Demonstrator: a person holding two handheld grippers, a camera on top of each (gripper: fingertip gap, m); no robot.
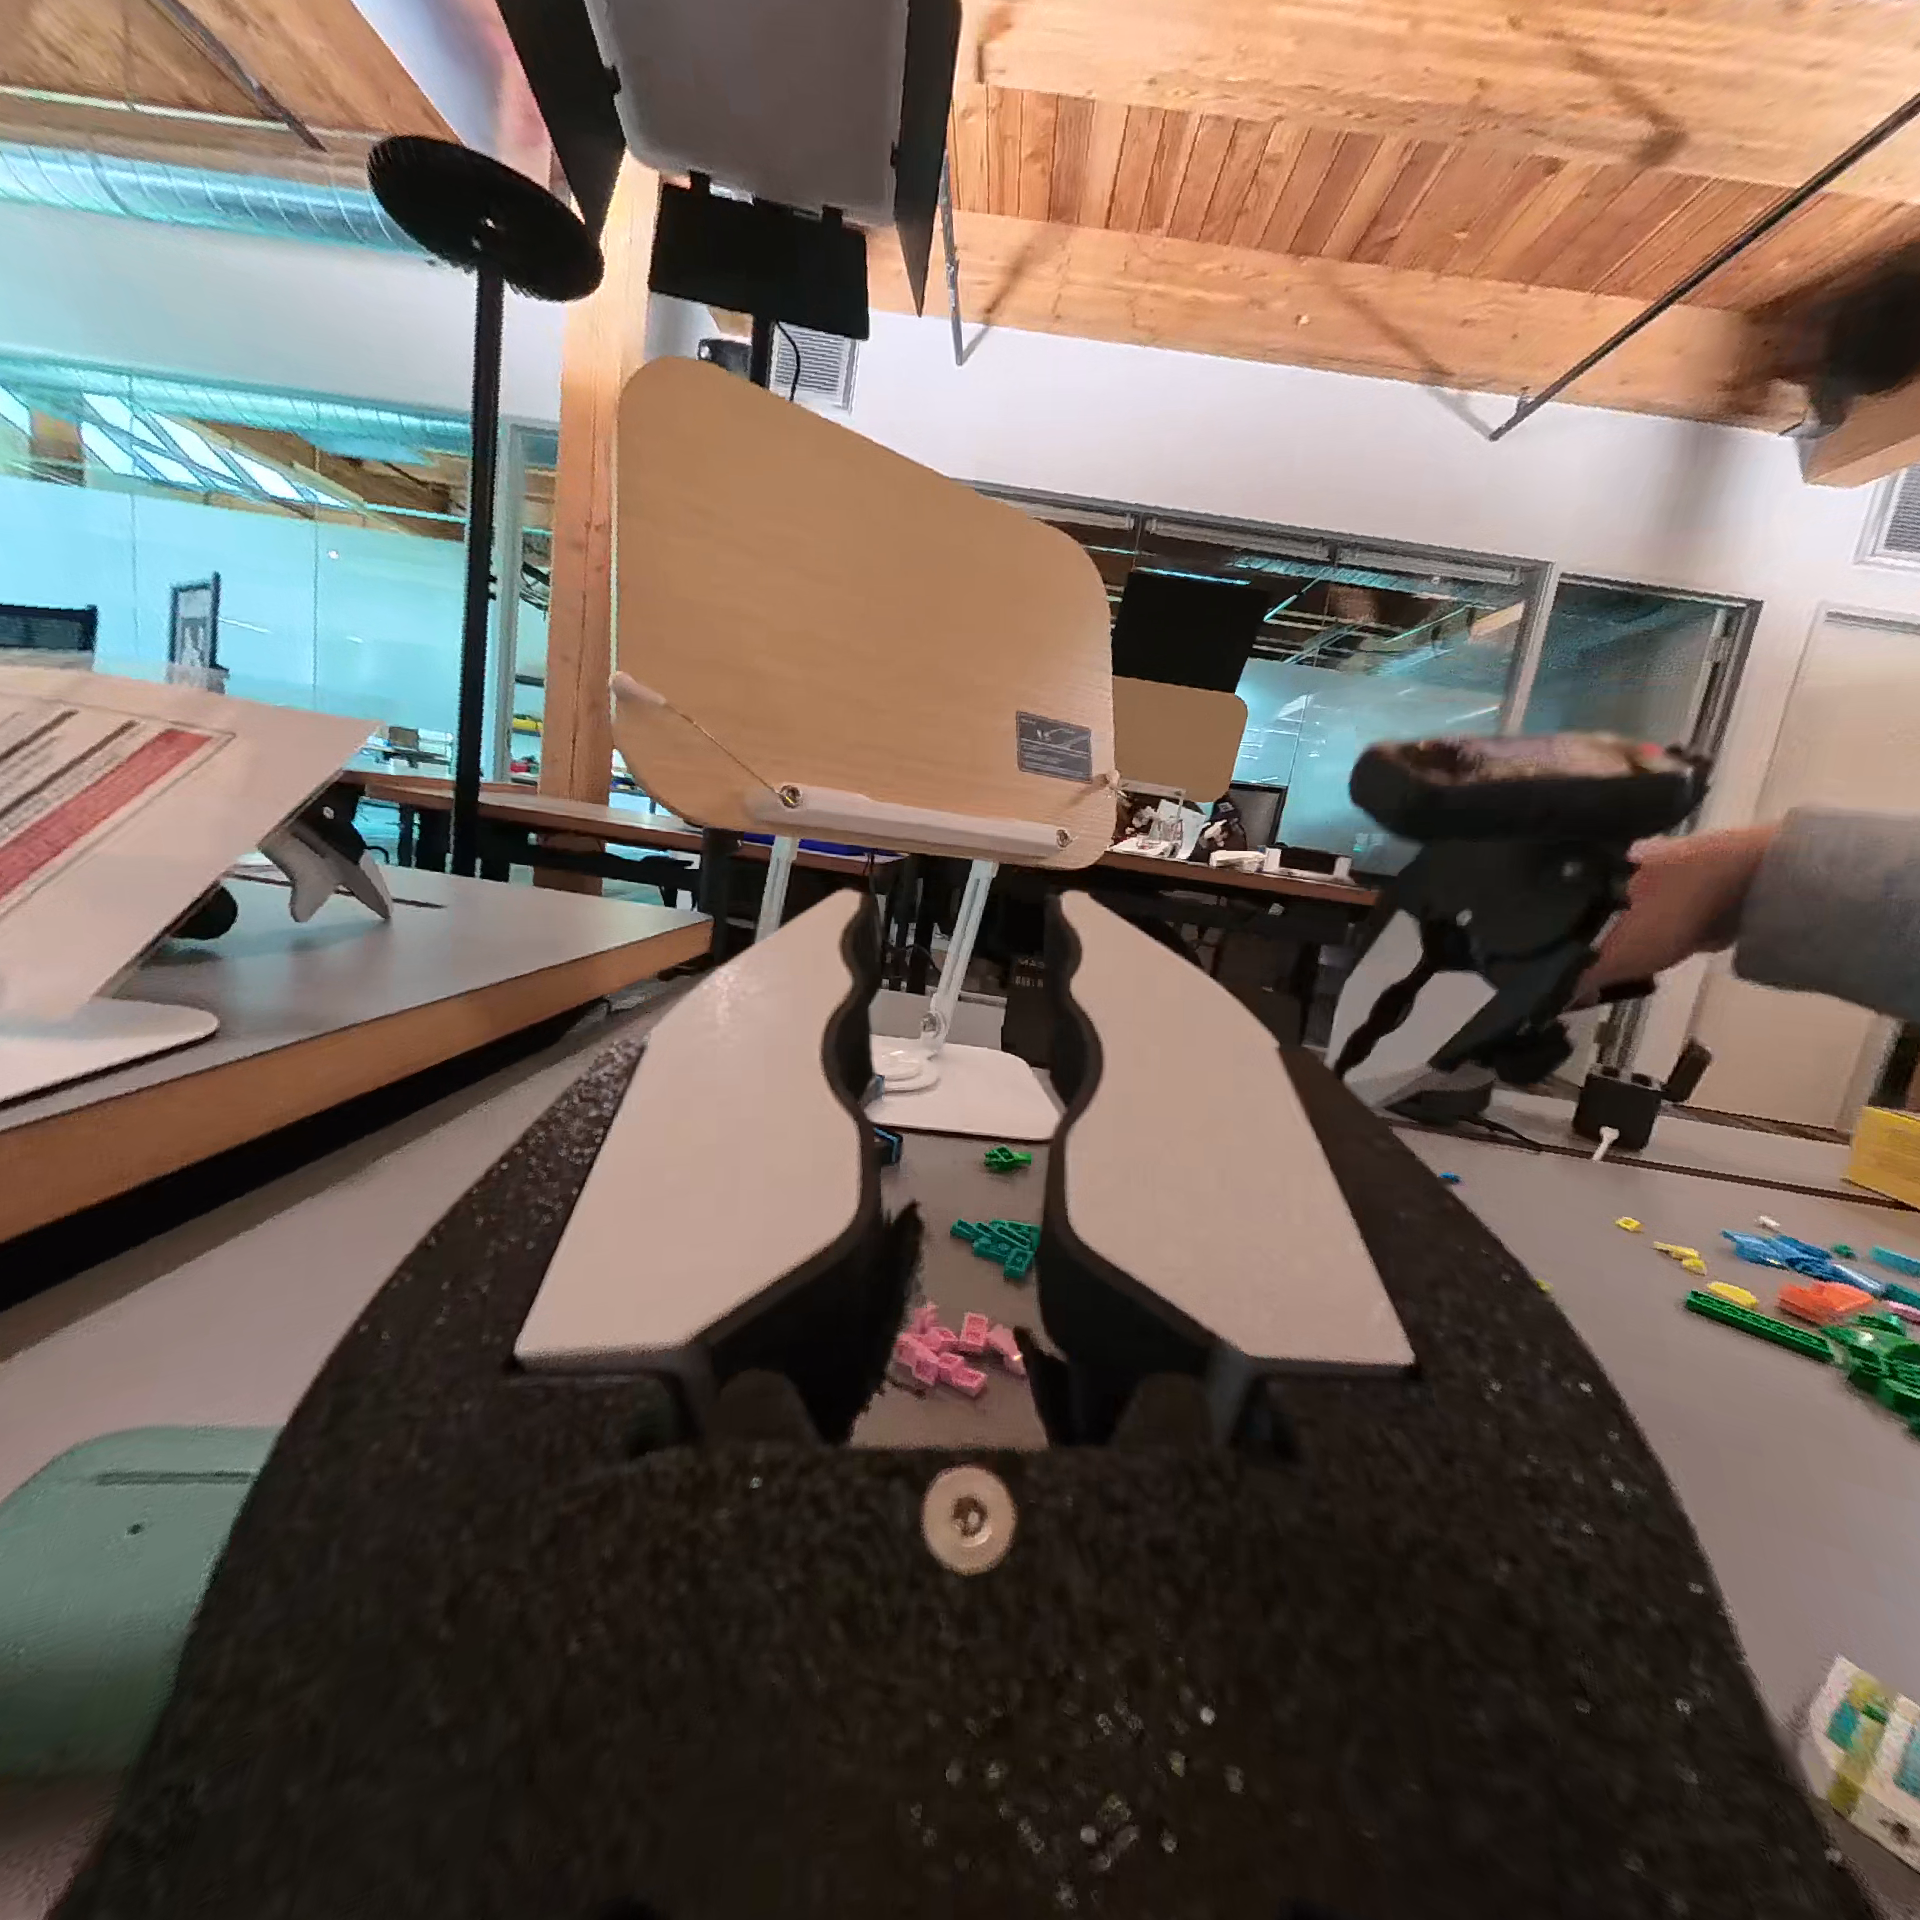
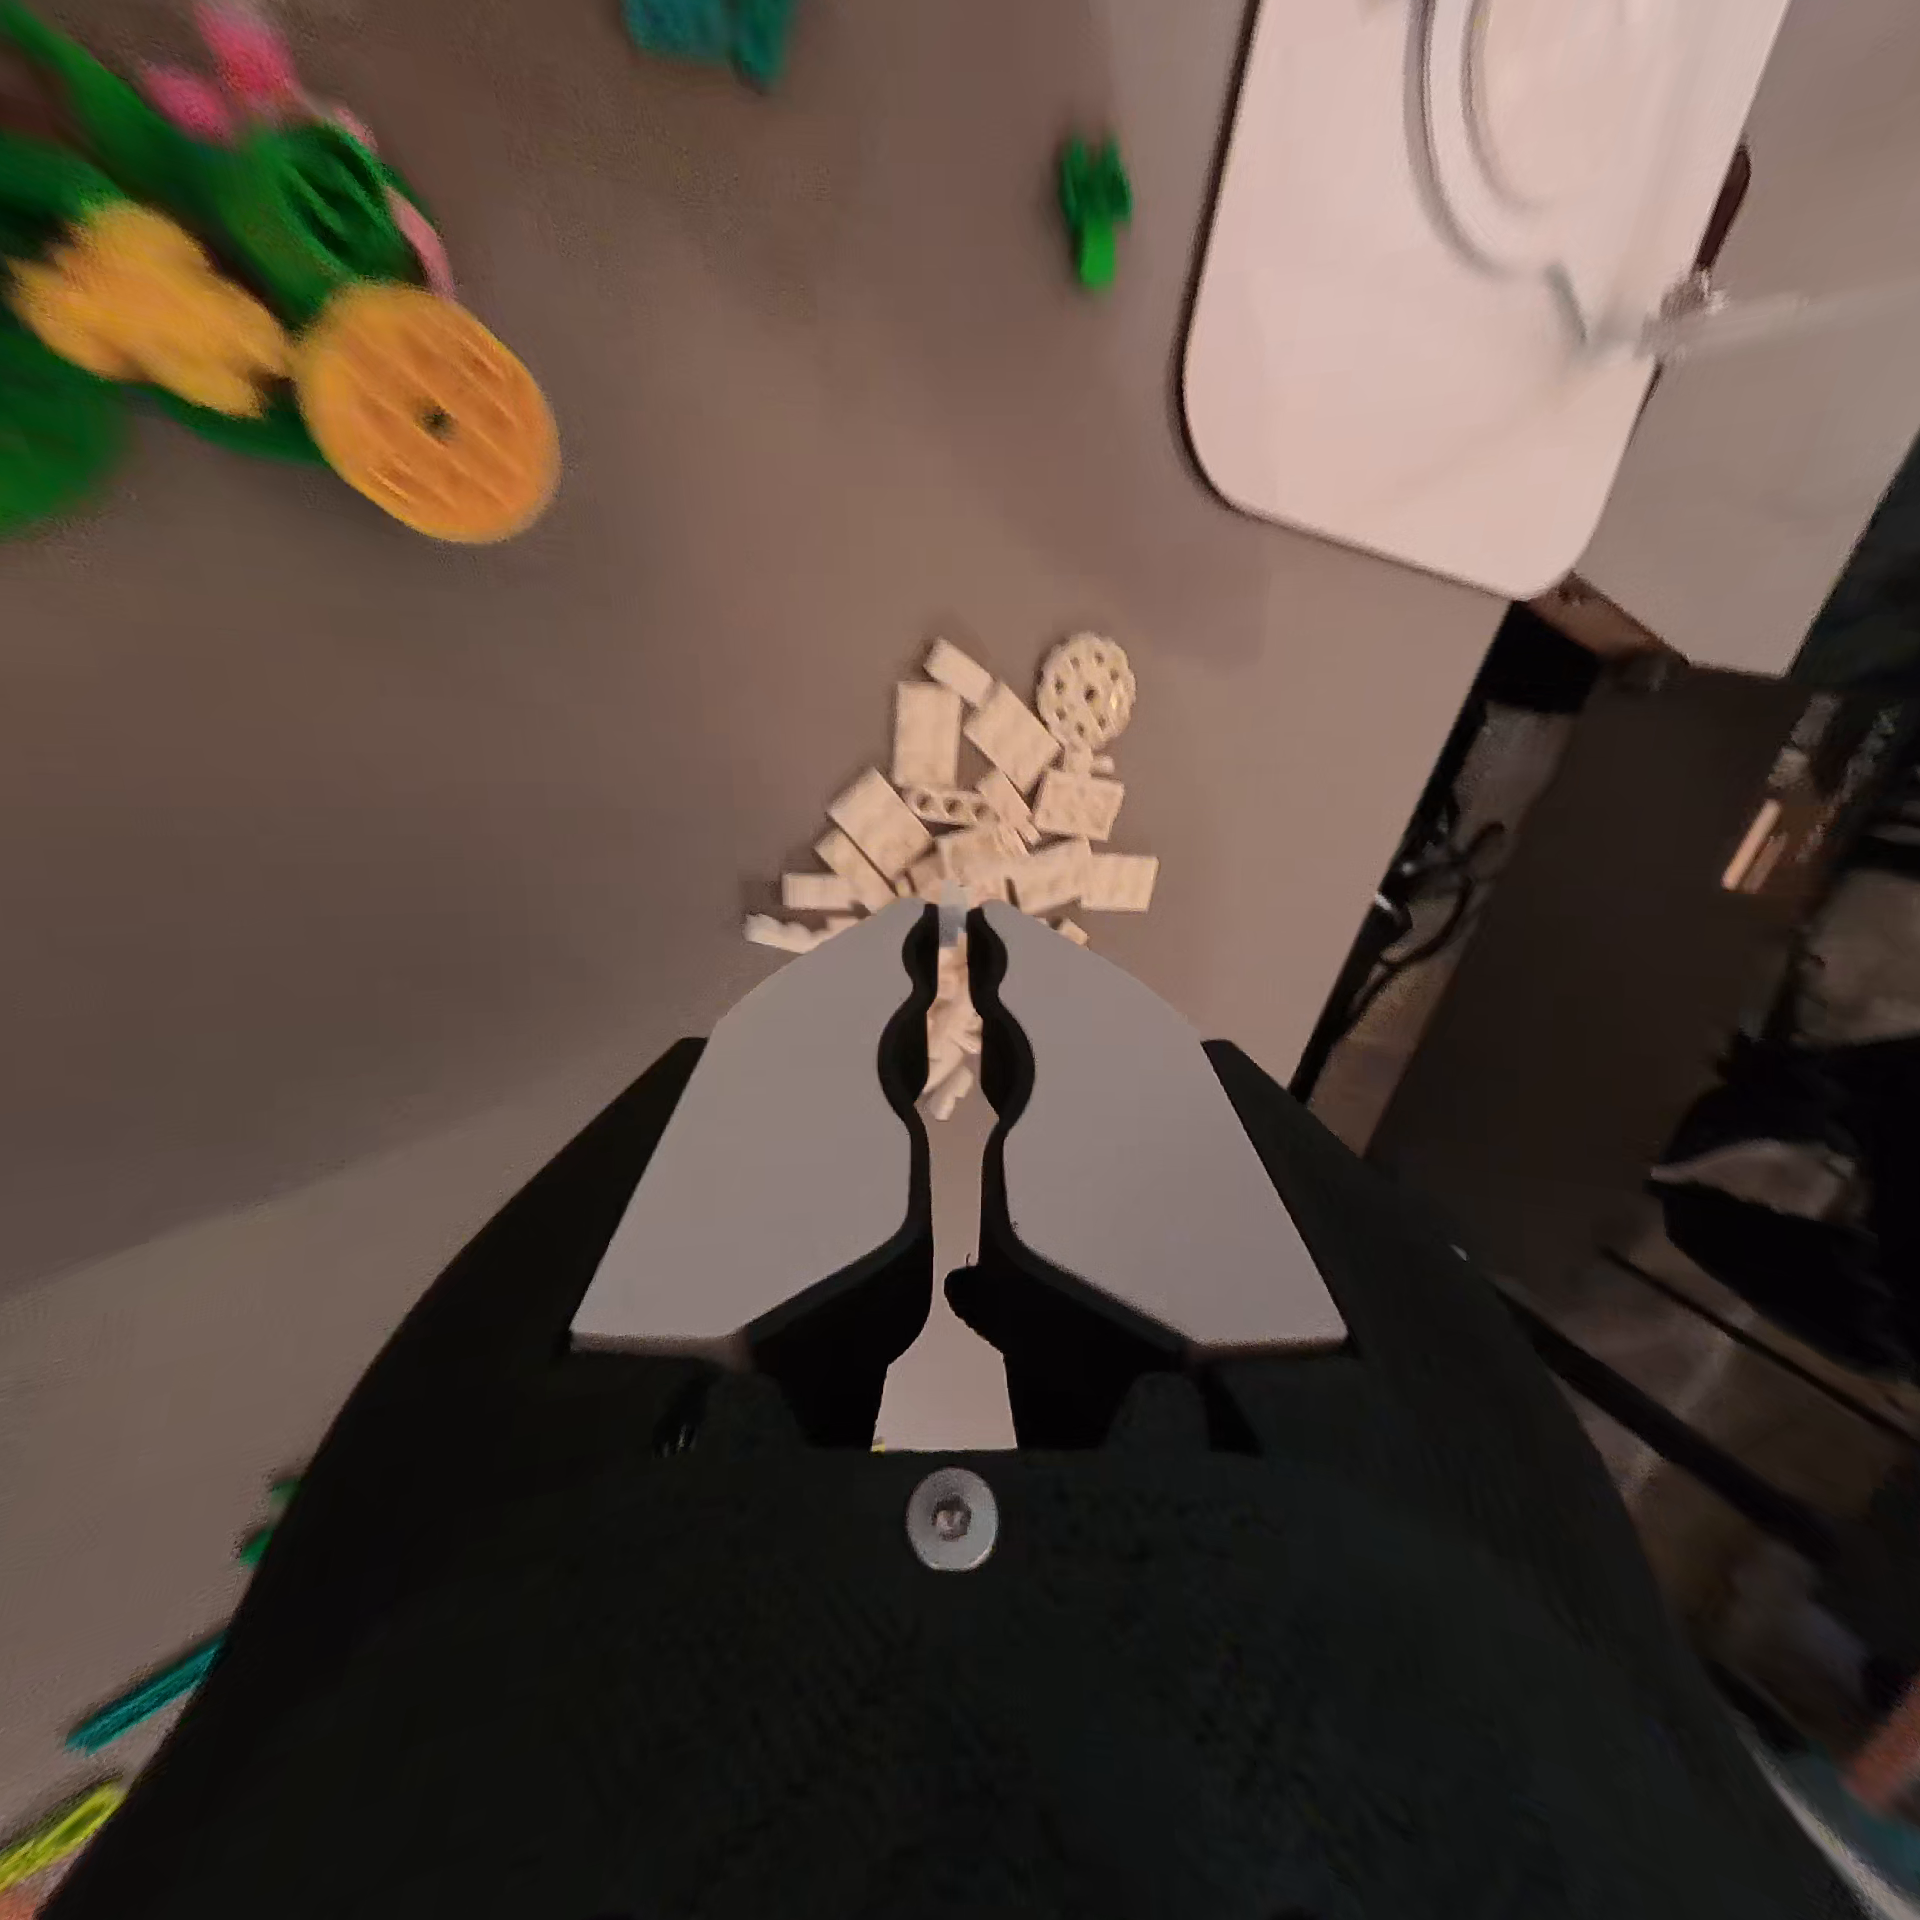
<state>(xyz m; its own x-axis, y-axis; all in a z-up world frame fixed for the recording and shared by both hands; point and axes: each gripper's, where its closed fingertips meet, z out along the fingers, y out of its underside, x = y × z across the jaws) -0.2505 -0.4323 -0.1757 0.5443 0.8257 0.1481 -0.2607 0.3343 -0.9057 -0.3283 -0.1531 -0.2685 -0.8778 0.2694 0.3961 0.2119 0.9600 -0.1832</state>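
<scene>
1. Right claw [image 2: 951, 920] is pinched nearly together on a tiny pale piece [image 2: 950, 928], right at the fingertips, just above the cream brick pile [image 2: 987, 821] on the table [image 2: 644, 727].
2. That piece looks light, hard plastic and slick, I'd guess, with a thin hold; gripping its flat sides seems safest.
3. Left claw [image 1: 956, 935] is spread with nothing between its fingers, raised above the table, with teal bricks [image 1: 995, 1242] and pink bricks [image 1: 951, 1351] below it.
4. Farther out: a wooden stand [image 1: 862, 634] on its white base [image 2: 1403, 312], plus a blurry green-and-yellow build [image 2: 260, 312].
</scene>
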